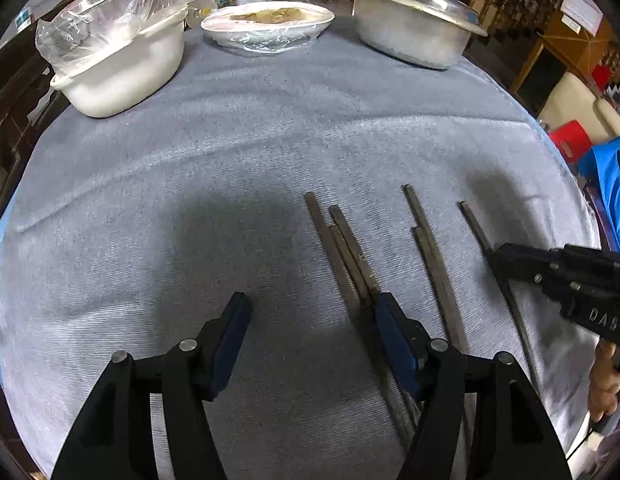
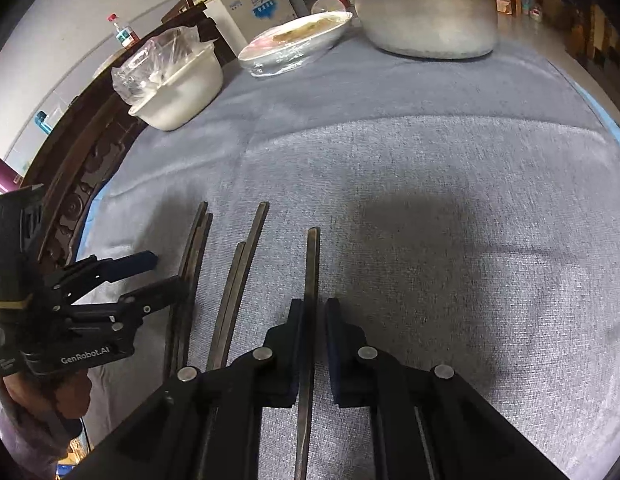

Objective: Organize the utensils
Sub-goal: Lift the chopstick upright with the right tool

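Observation:
Several dark chopsticks lie on the grey cloth. In the left wrist view a group of three (image 1: 346, 248) lies by my right finger, a pair (image 1: 430, 248) to its right, and a single one (image 1: 476, 224) farthest right. My left gripper (image 1: 312, 308) is open and empty, just left of the three. My right gripper (image 2: 314, 314) straddles the single chopstick (image 2: 312, 264), jaws narrowly apart around it; it also shows in the left wrist view (image 1: 498, 256). The left gripper (image 2: 165, 270) shows open in the right wrist view beside the group (image 2: 193, 248); the pair (image 2: 241, 268) lies between.
At the table's far side stand a white bowl with a plastic bag (image 1: 121, 68), a film-covered plate of food (image 1: 265, 26) and a lidded metal pot (image 1: 414, 28). A carved wooden table rim (image 2: 77, 184) runs on the left. Chairs and furniture stand beyond.

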{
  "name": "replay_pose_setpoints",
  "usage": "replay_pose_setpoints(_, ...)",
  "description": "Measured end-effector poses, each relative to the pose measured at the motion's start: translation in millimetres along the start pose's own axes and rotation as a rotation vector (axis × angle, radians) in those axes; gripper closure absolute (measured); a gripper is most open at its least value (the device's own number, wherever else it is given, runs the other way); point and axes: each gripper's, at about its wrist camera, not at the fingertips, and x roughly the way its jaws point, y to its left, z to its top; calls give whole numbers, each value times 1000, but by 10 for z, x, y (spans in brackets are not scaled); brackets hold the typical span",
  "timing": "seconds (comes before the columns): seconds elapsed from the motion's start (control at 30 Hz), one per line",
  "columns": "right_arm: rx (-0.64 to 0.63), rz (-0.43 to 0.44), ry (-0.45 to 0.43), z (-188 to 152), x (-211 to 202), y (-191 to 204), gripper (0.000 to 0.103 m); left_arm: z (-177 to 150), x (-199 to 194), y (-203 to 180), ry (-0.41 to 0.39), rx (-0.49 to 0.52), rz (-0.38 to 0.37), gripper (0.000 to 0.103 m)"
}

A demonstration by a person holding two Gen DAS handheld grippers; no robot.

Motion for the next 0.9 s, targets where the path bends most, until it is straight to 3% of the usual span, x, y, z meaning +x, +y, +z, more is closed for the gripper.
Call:
replay_pose_setpoints(0.3, 19, -1, 3, -2, 6, -13, 92, -88, -55, 405, 61, -23, 16, 34)
replay_pose_setpoints(0.57, 6, -115, 112, 265, 135, 159, 88, 194, 101, 425, 90, -60, 49, 35)
replay_pose_setpoints(0.63, -23, -161, 144, 354, 196, 244, 88, 293, 146, 427, 91, -74, 60, 41)
replay_pose_setpoints(0.73, -37, -197, 161, 415, 251, 307, 87, 430, 203, 397, 82, -83, 90, 63)
replay_pose_setpoints(0.8, -78, -228, 153, 417, 273, 372, 92, 471, 219, 364, 64, -68, 92, 87)
replay_pose_setpoints(0.9, -85, -248, 126, 385, 267, 391, 96, 480, 223, 357, 44, -66, 91, 93)
